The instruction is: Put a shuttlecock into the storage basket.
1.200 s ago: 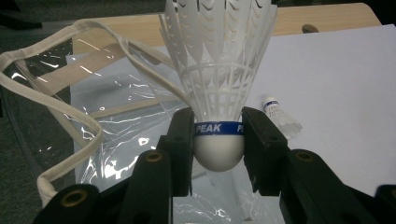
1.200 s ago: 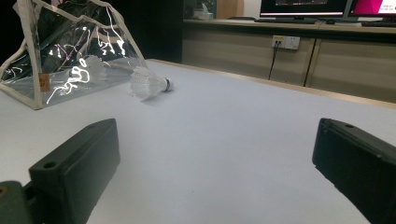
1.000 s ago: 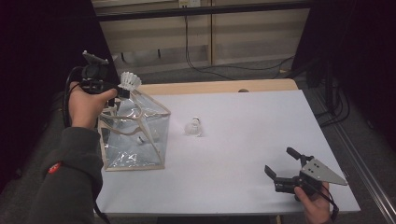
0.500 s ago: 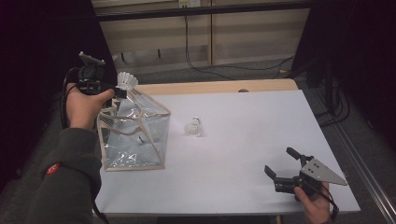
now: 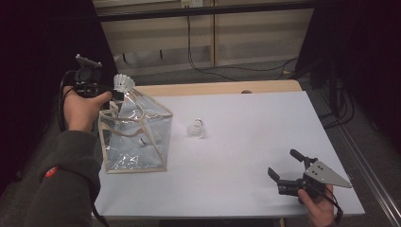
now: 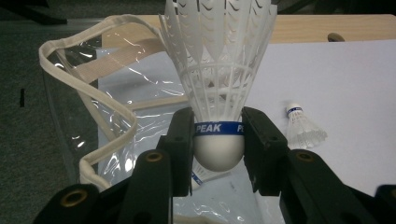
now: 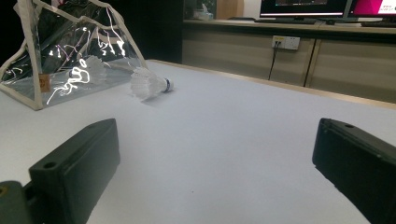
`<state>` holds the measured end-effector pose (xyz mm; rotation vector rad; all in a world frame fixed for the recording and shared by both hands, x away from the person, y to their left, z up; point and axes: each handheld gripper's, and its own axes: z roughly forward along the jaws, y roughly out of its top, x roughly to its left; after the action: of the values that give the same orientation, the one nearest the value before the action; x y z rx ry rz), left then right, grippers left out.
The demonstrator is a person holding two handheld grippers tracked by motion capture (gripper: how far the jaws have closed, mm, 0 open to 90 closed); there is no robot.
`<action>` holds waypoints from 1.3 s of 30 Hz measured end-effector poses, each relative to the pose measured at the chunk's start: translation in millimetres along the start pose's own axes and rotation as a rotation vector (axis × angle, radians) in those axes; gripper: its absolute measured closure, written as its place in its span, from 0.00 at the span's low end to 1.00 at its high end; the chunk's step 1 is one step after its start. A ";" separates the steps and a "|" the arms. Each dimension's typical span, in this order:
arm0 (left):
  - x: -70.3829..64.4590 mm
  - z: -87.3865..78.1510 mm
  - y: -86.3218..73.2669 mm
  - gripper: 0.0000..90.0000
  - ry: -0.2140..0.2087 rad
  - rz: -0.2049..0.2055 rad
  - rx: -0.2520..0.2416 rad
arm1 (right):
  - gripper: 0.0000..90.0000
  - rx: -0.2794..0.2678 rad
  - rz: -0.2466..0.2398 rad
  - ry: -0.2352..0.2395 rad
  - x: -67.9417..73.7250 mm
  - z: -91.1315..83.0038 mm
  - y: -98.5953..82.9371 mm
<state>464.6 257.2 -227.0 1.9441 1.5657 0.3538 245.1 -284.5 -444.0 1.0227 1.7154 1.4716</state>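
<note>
White shuttlecock (image 6: 218,88) stays clamped above clear bag (image 5: 137,137), unmoved.

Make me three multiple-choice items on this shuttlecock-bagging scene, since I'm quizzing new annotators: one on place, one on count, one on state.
1. Where does the loose shuttlecock lie?
A. on the white table, right of the clear bag
B. under the right gripper
C. on the floor

2. How many shuttlecocks are there in all?
A. one
B. three
C. five

3. How do the right gripper's jaws stand?
A. shut on a shuttlecock
B. shut on the bag's rim
C. open, holding nothing

Key:
1 A: it lies on its side on the table, apart from the clear bag.
2 B: one held shuttlecock in the left gripper, one loose, one inside shuttlecock in the bag.
3 C: the right gripper view shows bare table between its jaws.
</note>
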 end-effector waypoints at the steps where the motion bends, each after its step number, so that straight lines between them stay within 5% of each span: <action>1: 0.9 0.1 -0.7 0.73 0.004 -0.006 -0.002 | 0.01 0.001 0.001 0.001 0.2 0.1 0.0; 39: 17.7 14.0 -15.4 0.72 0.050 -0.061 0.052 | 0.01 0.002 0.001 0.003 0.7 0.4 -0.3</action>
<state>465.0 271.7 -250.1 1.9355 1.6775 0.3426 245.0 -283.6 -444.3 1.0233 1.7191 1.4724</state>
